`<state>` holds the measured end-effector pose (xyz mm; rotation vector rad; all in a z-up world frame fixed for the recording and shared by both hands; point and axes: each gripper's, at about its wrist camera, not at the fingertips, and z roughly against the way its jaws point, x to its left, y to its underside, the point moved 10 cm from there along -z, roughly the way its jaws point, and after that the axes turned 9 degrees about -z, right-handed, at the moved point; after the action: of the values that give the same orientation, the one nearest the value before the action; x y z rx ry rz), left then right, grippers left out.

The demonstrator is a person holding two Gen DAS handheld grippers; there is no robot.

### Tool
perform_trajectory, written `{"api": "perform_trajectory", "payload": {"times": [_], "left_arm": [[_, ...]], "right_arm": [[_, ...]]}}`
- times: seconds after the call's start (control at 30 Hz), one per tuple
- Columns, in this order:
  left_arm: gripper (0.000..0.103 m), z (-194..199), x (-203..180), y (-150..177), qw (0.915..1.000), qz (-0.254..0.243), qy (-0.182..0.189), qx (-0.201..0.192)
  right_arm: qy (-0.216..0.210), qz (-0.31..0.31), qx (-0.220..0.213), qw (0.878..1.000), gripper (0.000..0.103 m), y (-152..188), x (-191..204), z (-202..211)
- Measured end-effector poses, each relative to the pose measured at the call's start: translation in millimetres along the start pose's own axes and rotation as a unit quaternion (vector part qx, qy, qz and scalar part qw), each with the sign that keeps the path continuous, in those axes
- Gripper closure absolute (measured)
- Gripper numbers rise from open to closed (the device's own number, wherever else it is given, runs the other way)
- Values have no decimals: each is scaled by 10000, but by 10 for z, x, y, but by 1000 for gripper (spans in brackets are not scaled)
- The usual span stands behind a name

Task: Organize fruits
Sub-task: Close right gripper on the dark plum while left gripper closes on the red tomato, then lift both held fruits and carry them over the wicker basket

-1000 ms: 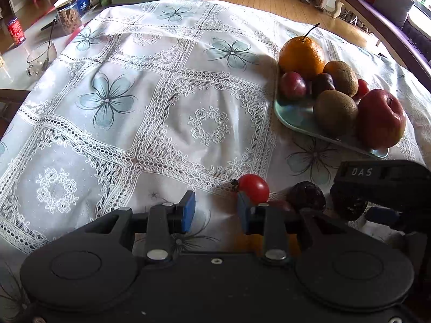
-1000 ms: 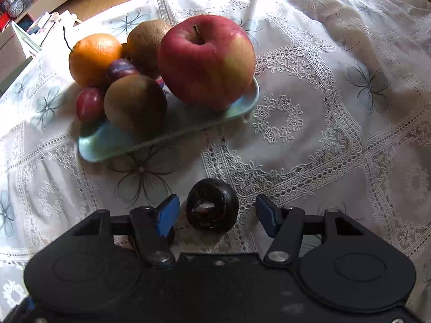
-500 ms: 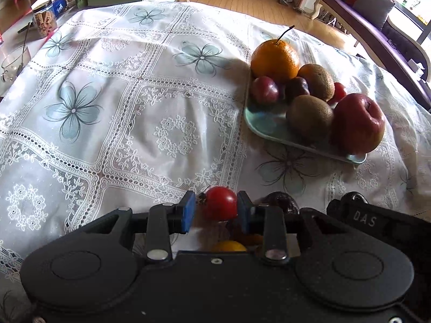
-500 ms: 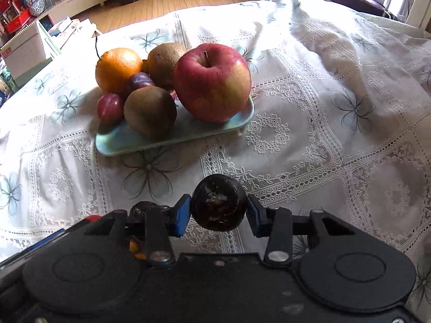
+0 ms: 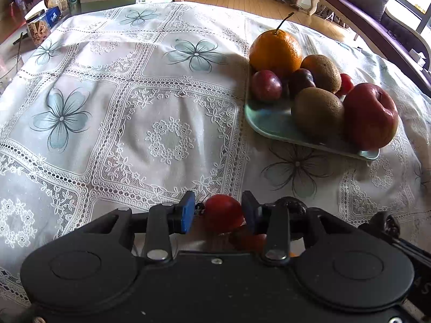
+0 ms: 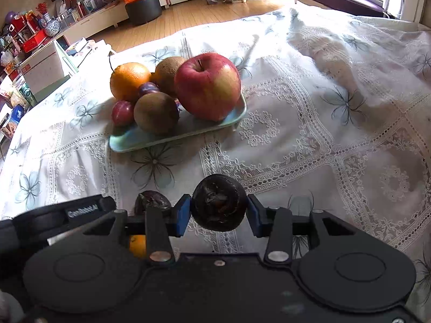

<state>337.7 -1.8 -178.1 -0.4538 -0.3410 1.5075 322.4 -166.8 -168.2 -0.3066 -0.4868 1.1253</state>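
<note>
On the lace tablecloth [image 5: 167, 134], far right in left wrist view, sits the tray [image 5: 269, 123] with an orange [image 5: 274, 51], two kiwis [image 5: 317, 113], plums [image 5: 266, 84] and an apple [image 5: 370, 115]; a small red fruit peeks out behind the far kiwi.

Left gripper [image 5: 218, 212]: low over the cloth, blue pads either side of a cherry tomato [image 5: 223, 212]. Right pad touches it; a thin gap shows at the left pad by the stem, so a firm pinch can't be confirmed. Jaws narrowed around it, not fully clamped as far as visible. More reddish fruit sits under the gripper body, partly hidden. A dark fruit [image 5: 291, 204] lies just right of the right finger.

Right gripper [image 6: 218, 210]: jaws pinching a dark round fruit [image 6: 218, 206], both pads pressed on its sides, stem scar facing the camera. It's held in front of the tray [image 6: 126, 141], well apart from it. A second dark fruit [image 6: 152, 200] sits on the cloth just left of the left finger, and an orange piece [image 6: 137, 245] shows below it, mostly hidden. Left gripper's body is at the lower-left edge.
</note>
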Motion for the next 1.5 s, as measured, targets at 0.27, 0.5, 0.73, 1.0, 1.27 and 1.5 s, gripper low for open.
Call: {"api": "perform_trajectory", "payload": {"times": [0.27, 0.5, 0.73, 1.0, 1.27, 1.5], "left_arm": [[51, -44, -45, 28, 9998, -173, -30, 47], [49, -112, -82, 39, 9987, -463, -204, 88], [58, -91, -54, 48, 9992, -387, -32, 68], [60, 292, 230, 32, 9979, 539, -239, 285], [60, 1366, 193, 126, 9990, 451, 7, 54], [60, 1999, -130, 595, 9979, -369, 482, -241]], "right_arm": [[91, -533, 238, 9983, 58, -37, -214, -125], [18, -442, 375, 9983, 58, 18, -153, -152], [-12, -350, 364, 9987, 58, 25, -127, -134], [-238, -459, 244, 9984, 58, -38, -82, 129], [-919, -242, 639, 9934, 58, 16, 88, 1055], [-1254, 434, 640, 9891, 58, 514, -53, 1976]]}}
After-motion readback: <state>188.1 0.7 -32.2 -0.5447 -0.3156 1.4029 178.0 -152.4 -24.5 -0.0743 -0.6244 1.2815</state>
